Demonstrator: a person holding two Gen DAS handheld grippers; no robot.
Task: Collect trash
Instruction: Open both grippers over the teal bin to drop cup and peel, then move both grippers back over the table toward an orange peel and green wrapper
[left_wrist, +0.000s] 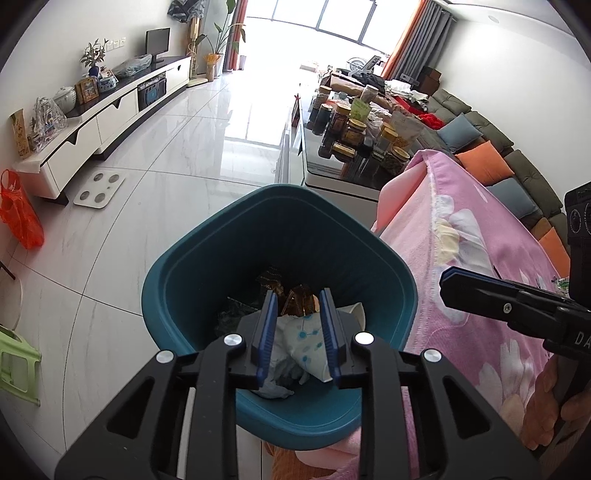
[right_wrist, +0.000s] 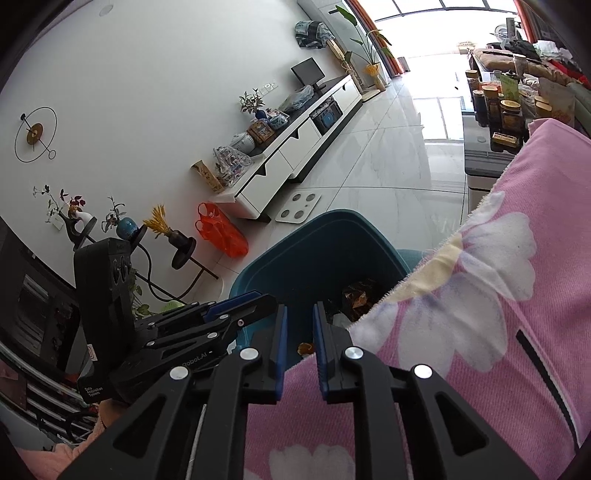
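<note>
A teal trash bin (left_wrist: 221, 236) stands on the floor against a table draped in pink floral cloth (left_wrist: 480, 258). Inside lie crumpled white paper with blue print (left_wrist: 303, 339) and brown-gold wrappers (left_wrist: 295, 299). My left gripper (left_wrist: 298, 295) hangs over the bin's mouth, jaws apart, nothing pressed between the blue pads. The right gripper (left_wrist: 447, 280) reaches in from the right above the cloth. In the right wrist view my right gripper (right_wrist: 300, 308) is slightly open at the cloth's edge over the bin (right_wrist: 314, 236). A small orange scrap (right_wrist: 306, 347) shows loose in the gap. The left gripper (right_wrist: 255, 295) is beside it.
White tiled floor spreads beyond the bin. A bathroom scale (left_wrist: 99, 190), an orange plastic bag (left_wrist: 18, 218) and a long TV cabinet (left_wrist: 110, 110) line the left. A coffee table crowded with jars (left_wrist: 351, 125) and a sofa with cushions (left_wrist: 498, 158) stand right. A green stool (left_wrist: 14, 365) is near left.
</note>
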